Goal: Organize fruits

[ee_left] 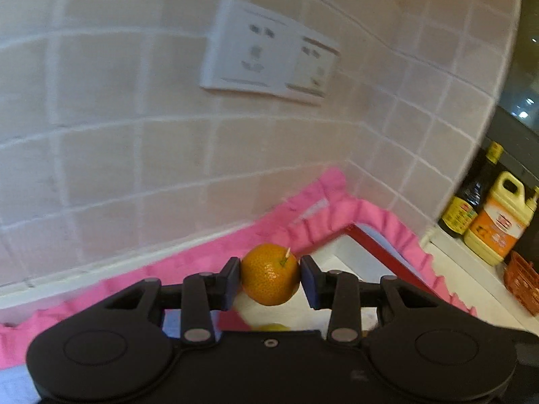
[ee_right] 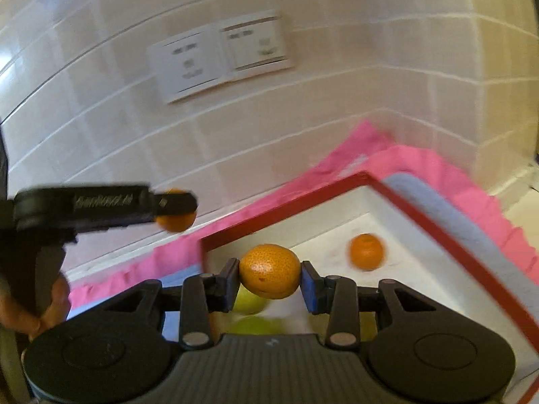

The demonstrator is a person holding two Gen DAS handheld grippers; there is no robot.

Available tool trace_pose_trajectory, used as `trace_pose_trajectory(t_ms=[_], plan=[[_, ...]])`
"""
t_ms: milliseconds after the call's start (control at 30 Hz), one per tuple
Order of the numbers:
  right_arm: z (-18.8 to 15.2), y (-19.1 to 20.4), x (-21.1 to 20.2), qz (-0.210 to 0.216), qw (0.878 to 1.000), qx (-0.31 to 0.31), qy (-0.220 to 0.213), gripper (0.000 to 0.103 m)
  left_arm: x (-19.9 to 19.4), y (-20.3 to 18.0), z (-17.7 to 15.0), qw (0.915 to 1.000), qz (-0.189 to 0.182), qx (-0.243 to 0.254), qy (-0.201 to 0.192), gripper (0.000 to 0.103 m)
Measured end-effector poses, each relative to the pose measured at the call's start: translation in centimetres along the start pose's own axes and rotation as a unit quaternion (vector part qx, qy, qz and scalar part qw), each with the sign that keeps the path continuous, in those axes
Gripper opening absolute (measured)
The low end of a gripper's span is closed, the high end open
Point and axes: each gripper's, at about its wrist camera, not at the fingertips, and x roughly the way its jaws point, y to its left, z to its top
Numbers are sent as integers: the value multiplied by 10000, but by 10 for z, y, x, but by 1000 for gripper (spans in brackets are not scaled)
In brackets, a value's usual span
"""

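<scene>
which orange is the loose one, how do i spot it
Find the white tray with the red rim on the pink cloth below the tiled wall. The loose orange lies on the tray floor toward its far corner. Unlike the other two oranges, no claw holds it.

Showing three round orange mandarins: one (ee_right: pixel 269 271) clamped in the right tool (ee_right: pixel 270 281), one (ee_left: pixel 270 274) clamped in the left tool (ee_left: pixel 270 281), one (ee_right: pixel 366 251) lying in the single red-rimmed white tray (ee_right: pixel 286 208). Showing two blurred yellow-green fruits (ee_right: pixel 251 303), two white wall sockets (ee_left: pixel 266 50), two bottles (ee_left: pixel 495 222), one pink frilled cloth (ee_left: pixel 202 259).
</scene>
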Motion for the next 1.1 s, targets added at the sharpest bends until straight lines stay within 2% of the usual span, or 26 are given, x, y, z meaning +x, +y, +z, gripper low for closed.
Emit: trace_pose_trajectory(t_ms=[233,367,500,533,567,600,633,667,767,833,967,1100], plan=[[3,-54,12,-538,9969,553,145,40,36,-30,-13,9982,-259,201,501,46],[-2,-70,20,-829,9936,706,311,40,52,-37,-23,9957,-275,181,871,46],[-6,-83,23,-889,9909,926,398,40,59,-42,-29,9933,-307,191,1094,46],[-6,-85,23,-875,9905,983,391,42,60,-44,-29,9928,-288,177,1148,51],[-7,-86,21,-881,9900,1031,375,44,60,-46,-28,9923,-271,183,1192,69],[-6,-87,21,-878,9898,1066,356,51,59,-47,-27,9925,-223,206,1182,80],[-5,-88,19,-866,9898,1086,326,72,56,-50,-24,9933,-122,265,1118,82],[-3,-87,16,-887,9898,1077,274,87,52,-52,-22,9936,-12,364,1067,82],[3,-81,-4,-1024,9900,966,45,91,41,-58,-14,9918,267,562,1112,82],[10,-78,-14,-1073,9902,893,95,97,30,-59,-9,9906,415,593,1161,82],[19,-67,-35,-1017,9891,874,606,98,3,-63,-7,9879,690,648,1232,82],[10,-48,-56,-1007,9868,632,1098,98,-25,-70,-21,9825,930,789,1408,82]])
